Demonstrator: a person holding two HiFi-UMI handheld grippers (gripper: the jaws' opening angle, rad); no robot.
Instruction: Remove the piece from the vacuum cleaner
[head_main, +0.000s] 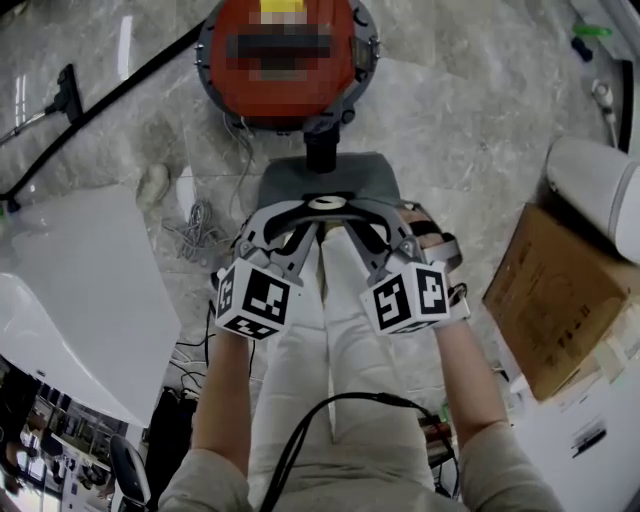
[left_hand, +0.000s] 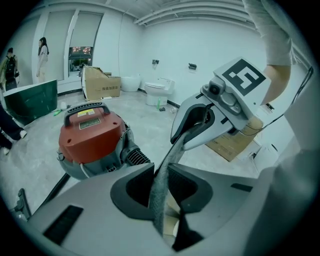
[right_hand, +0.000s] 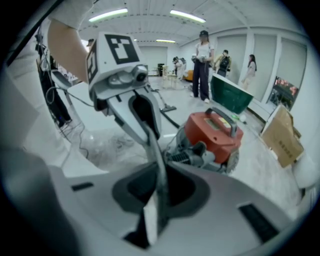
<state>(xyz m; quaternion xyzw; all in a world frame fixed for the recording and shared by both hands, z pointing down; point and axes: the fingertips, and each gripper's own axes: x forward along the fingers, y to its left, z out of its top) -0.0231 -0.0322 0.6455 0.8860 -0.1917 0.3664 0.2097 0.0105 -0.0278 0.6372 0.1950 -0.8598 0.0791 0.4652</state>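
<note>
**A:** Now, report the condition of the tongs.

**B:** The left tongs (head_main: 298, 230) and the right tongs (head_main: 352, 230) are both clamped. Each pair of jaws is nearly together on a thin edge of the grey piece (head_main: 325, 178).

**A:** Location of the piece?

**B:** Between the two tongs and just ahead of them. Its black neck (head_main: 320, 152) points at the red vacuum cleaner (head_main: 300, 95), which stands on the floor beyond the tongs. Whether the neck is seated in the cleaner cannot be told.

**A:** Surface?

**B:** Polished, marble-patterned floor (head_main: 450, 120). Loose cables (head_main: 195, 225) lie left of the left tongs, and a black hose (head_main: 130, 85) lies farther left.

**A:** Room?

**B:** A white tub (head_main: 80, 290) is left of the left tongs and a cardboard box (head_main: 560, 300) is right of the right tongs. A toilet (left_hand: 159, 90) stands at the far wall. People (right_hand: 202, 60) stand well beyond the cleaner.
</note>
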